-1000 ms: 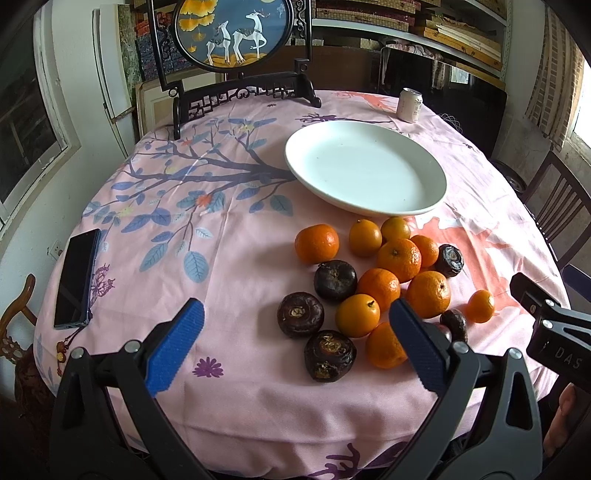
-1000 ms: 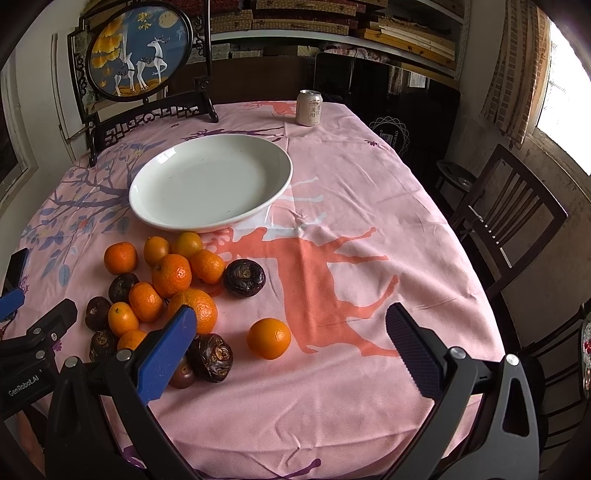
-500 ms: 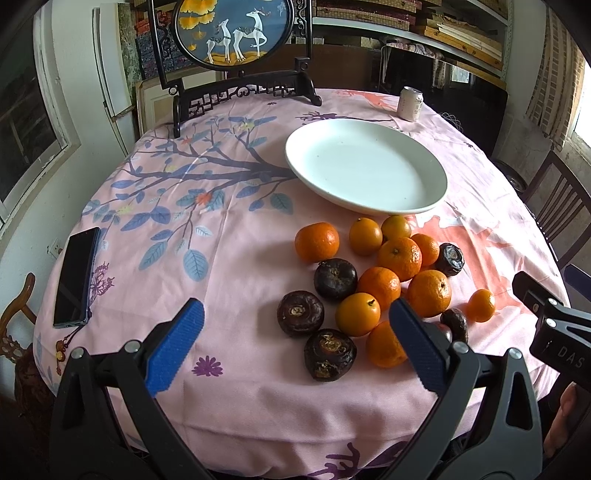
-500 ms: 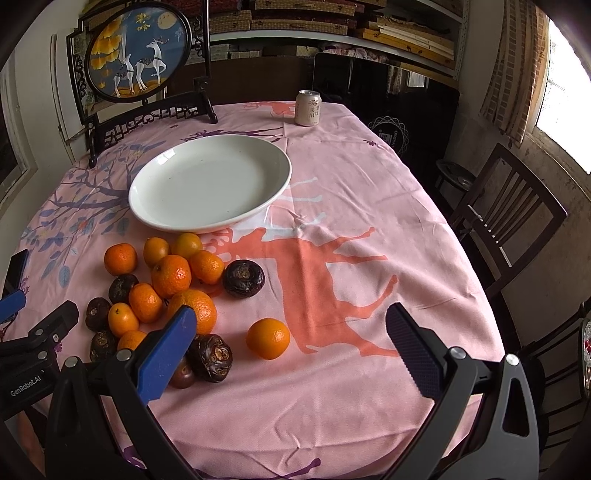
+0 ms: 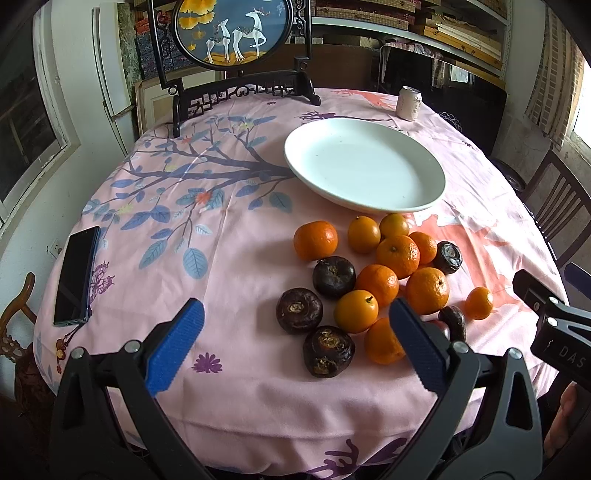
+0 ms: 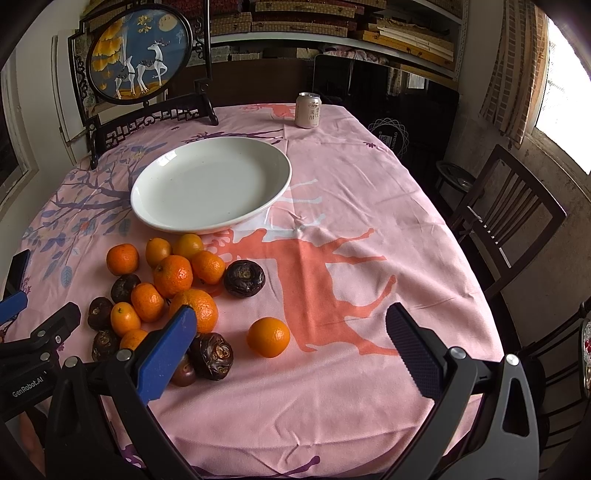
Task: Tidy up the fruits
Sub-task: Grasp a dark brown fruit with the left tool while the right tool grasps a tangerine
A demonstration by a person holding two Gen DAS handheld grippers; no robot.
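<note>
— Where the bench (image 5: 240,402) is read from its left edge, what is listed?

— One dark phone (image 5: 75,275), flat on the pink printed cloth. One round deer panel on a black carved stand (image 5: 232,31) at the far edge. One white oval plate (image 5: 364,170), glossy, bare. One drink can (image 6: 308,110), upright, far side.

— Fruit count?

— Ten oranges in the left wrist view, nine bunched in the cluster of oranges (image 5: 388,280) just before the plate, none on it. One lone orange (image 6: 268,336) apart to the right. Five dark wrinkled fruits (image 5: 328,350), roundish and rough, mixed among them; one more is half hidden behind a finger.

— Grippers?

— Left hand-held gripper (image 5: 295,343): jaws spread wide, empty, blue ribbed pads, low over the near edge. Its right finger covers part of the cluster. Right hand-held gripper (image 6: 291,354): likewise wide, empty, framing the lone orange; its left finger overlaps two dark fruits.

— Surroundings?

— One dark wooden chair (image 6: 506,218), slatted back, right of the bench.
</note>
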